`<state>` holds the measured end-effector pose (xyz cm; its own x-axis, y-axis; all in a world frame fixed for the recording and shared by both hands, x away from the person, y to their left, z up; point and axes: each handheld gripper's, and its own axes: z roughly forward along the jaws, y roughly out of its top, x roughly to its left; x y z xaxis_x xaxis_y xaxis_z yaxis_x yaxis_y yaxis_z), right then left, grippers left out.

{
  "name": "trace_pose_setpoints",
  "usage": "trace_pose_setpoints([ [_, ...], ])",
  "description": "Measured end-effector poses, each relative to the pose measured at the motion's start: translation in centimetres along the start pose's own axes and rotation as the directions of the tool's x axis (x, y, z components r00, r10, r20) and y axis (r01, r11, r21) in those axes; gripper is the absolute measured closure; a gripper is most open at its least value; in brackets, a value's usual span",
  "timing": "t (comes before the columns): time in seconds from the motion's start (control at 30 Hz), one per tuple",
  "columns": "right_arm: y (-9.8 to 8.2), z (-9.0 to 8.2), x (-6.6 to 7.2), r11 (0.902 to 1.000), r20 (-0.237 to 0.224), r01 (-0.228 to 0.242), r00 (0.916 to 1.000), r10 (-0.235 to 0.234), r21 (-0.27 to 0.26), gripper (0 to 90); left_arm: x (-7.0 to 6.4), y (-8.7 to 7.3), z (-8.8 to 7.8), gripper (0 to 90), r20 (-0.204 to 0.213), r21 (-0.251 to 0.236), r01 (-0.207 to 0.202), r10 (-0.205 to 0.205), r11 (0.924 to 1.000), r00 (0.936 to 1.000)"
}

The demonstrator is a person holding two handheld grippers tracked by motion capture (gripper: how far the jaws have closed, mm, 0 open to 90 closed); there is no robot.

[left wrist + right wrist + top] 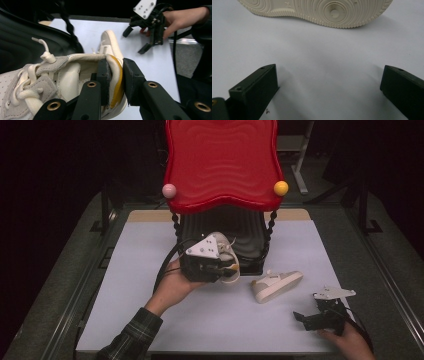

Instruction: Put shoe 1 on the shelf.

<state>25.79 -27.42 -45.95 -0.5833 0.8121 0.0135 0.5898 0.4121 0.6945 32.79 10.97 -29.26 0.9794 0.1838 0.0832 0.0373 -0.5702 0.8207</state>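
Pinching only the heel collar of the sneaker near the table's far edge, your left tool risks it slipping free, while your right tool, jaws apart, waits near the second shoe.

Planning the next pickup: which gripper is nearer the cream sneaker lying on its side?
Right gripper, open, faces the cream sneaker's sole. Left gripper holds the other sneaker.

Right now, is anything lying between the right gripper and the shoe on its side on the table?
Nothing visible does. The right gripper has its fingers spread, with bare white table running straight from them to the shoe's sole.
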Motion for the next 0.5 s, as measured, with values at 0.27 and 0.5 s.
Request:
trace_pose_setpoints([
  [0.27,0.0,0.0,0.0,1.0,0.001,-0.002,1.0,0.002,0.001,0.6,2.7,0.6,0.1,76.4,-0.044,0.02,-0.072,0.073,0.9972,0.9963],
  [0.5,0.0,0.0,0.0,1.0,0.001,-0.002,1.0,0.002,0.0,0.6,4.8,0.4,0.6,76.4,-0.087,0.046,-0.096,0.1,0.9943,0.9912],
])
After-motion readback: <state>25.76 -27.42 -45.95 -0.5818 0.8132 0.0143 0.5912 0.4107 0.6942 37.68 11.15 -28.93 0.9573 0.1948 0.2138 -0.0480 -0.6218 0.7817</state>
